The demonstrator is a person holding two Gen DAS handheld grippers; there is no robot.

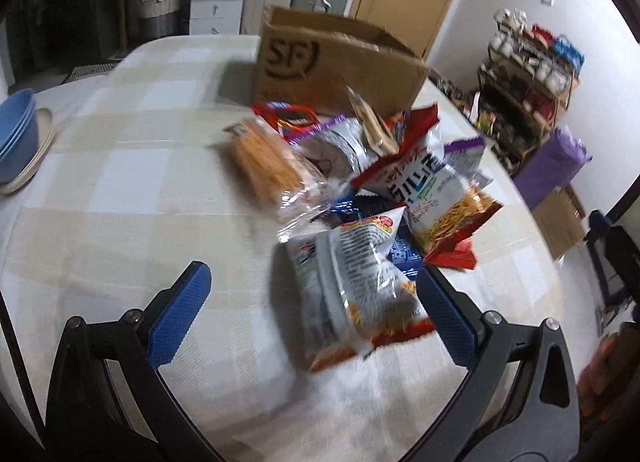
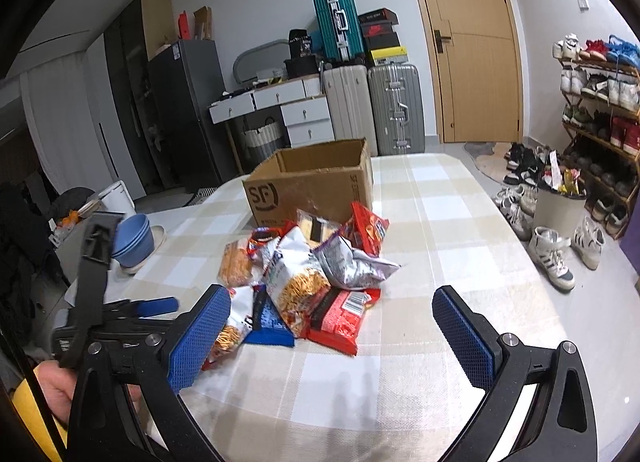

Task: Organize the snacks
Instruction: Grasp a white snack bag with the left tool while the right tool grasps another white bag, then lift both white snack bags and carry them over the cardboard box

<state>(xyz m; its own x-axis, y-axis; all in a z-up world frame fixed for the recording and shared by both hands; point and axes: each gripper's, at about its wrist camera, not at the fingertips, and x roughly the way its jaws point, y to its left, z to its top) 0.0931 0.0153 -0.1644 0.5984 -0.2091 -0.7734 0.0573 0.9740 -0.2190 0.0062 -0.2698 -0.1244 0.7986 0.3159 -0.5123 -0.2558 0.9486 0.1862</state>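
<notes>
On the checked beige-and-white tablecloth (image 2: 440, 198), the heap of mixed foil and plastic snack packets (image 2: 308, 274) sits mid-table, just in front of the open brown cardboard box with the SF logo (image 2: 308, 182). The box's open top looks empty as far as we can see in.

We hold the left gripper (image 1: 316, 310) spread wide, nothing pinched, low over the nearest white-and-orange crinkled noodle-snack bag (image 1: 352, 294), which lies between its blue pads (image 1: 180, 318). The right gripper (image 2: 332, 342) is spread too and holds nothing, near the red flat packet (image 2: 340, 318) at the front of the heap.

Risks from here:
- Left wrist view is motion-blurred, so a fast closing may catch only a bag corner and slip.
- Bags overlap; lifting one likely drags its neighbours.
- Puffed foil is slick, and a hard squeeze could crush the contents.
- Both grippers are close on the same side of the heap, so they could clash.

Room: bare cloth to the right and front of the heap gives a free approach. The stack of blue plastic bowls (image 2: 134, 240) stands well apart at the left edge. The table's right edge drops to the floor, so packets should not be pushed that way.
</notes>
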